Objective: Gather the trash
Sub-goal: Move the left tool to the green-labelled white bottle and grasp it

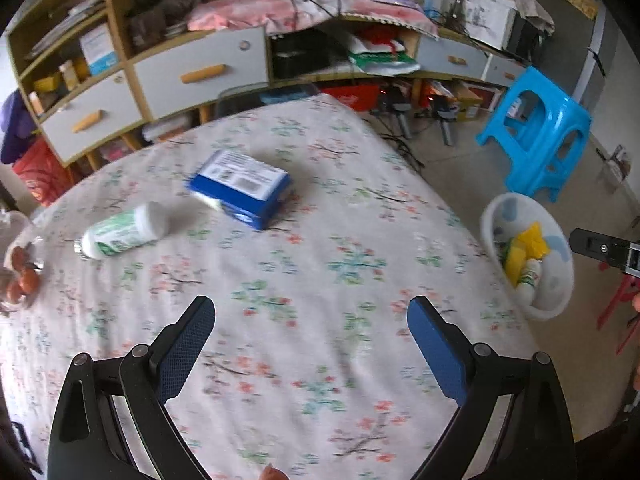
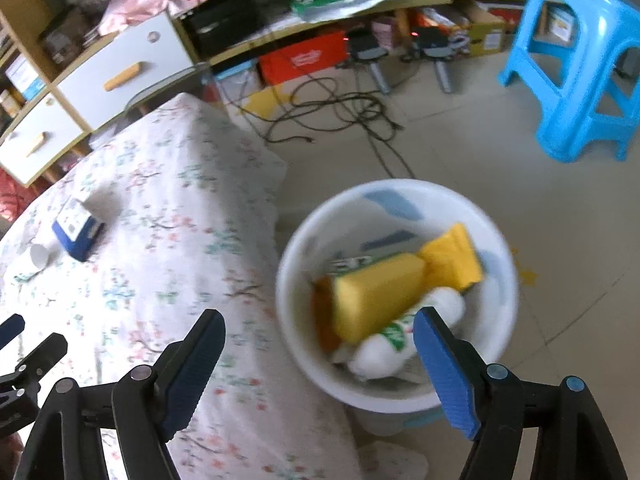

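A blue and white box (image 1: 242, 187) and a white bottle with a green label (image 1: 124, 231) lie on the floral tablecloth (image 1: 304, 280). My left gripper (image 1: 310, 314) is open and empty above the cloth, nearer than both. A white trash bin (image 2: 296, 264) stands on the floor beside the table and holds yellow packets (image 2: 380, 292) and a white bottle (image 2: 404, 332). My right gripper (image 2: 320, 324) is open and empty above the bin's near rim. The bin also shows in the left wrist view (image 1: 554, 292). The box (image 2: 78, 232) and bottle (image 2: 38, 258) show far left.
A blue plastic stool (image 1: 540, 132) stands on the floor at right, with cables (image 2: 340, 112) lying near the shelves. A cabinet with drawers (image 1: 160, 80) lines the back wall. Reddish fruit (image 1: 20, 280) sits at the table's left edge.
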`<action>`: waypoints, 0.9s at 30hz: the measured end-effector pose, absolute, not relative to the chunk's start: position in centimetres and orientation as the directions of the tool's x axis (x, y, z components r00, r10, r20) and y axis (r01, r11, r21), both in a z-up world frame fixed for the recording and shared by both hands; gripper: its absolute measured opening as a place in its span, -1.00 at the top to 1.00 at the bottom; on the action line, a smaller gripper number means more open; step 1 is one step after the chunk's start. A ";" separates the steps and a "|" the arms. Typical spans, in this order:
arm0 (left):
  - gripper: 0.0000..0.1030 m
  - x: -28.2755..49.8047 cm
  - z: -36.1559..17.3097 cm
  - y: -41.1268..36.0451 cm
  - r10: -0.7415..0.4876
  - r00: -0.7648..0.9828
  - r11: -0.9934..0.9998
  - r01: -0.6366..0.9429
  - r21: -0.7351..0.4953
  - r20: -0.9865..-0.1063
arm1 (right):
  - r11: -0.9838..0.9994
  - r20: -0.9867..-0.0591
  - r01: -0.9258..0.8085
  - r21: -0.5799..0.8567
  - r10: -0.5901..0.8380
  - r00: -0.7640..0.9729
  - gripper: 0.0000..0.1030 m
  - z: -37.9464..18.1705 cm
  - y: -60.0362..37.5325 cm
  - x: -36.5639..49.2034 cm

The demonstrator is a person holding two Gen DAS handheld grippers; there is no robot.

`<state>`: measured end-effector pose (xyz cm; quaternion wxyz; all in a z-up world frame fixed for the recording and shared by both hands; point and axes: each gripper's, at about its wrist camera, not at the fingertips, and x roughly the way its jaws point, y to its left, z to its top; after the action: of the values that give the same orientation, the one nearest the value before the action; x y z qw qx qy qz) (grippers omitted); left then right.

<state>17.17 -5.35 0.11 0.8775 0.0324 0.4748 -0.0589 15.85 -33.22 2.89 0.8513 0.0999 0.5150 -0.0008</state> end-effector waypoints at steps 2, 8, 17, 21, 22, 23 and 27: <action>-0.91 17.4 0.1 -4.0 -0.043 0.554 0.993 0.115 0.025 -0.831 | 0.982 -0.877 0.087 0.165 0.106 0.469 -0.60 2.9 -31.7 16.3; -0.91 19.4 -0.3 0.9 0.041 0.573 0.991 0.080 0.106 -0.819 | 0.986 -0.879 0.047 0.161 0.121 0.462 -0.61 2.5 -28.4 17.3; -0.91 23.7 -2.7 8.1 0.160 0.573 0.976 0.032 0.216 -0.804 | 0.991 -0.888 0.002 0.137 0.122 0.443 -0.61 1.6 -24.9 18.6; -0.90 25.4 -3.5 9.6 0.124 0.561 0.982 0.049 0.182 -0.818 | 0.991 -0.891 -0.001 0.132 0.119 0.438 -0.61 1.3 -23.9 19.0; -0.90 25.8 -3.6 9.8 0.117 0.561 0.982 0.056 0.178 -0.820 | 0.991 -0.893 -0.003 0.132 0.120 0.434 -0.61 1.2 -23.6 19.2; -0.90 26.2 -3.6 10.0 0.109 0.563 0.982 0.065 0.175 -0.820 | 0.991 -0.894 -0.006 0.132 0.122 0.430 -0.61 1.0 -23.2 19.4; -0.90 27.1 -4.0 10.6 0.040 0.571 0.986 0.110 0.125 -0.820 | 0.992 -0.898 -0.030 0.126 0.126 0.422 -0.61 0.6 -21.0 20.2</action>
<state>27.09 10.59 -3.96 0.8824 0.0814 0.4629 -0.0199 20.18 -21.03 0.60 0.8420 0.0452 0.5356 0.0464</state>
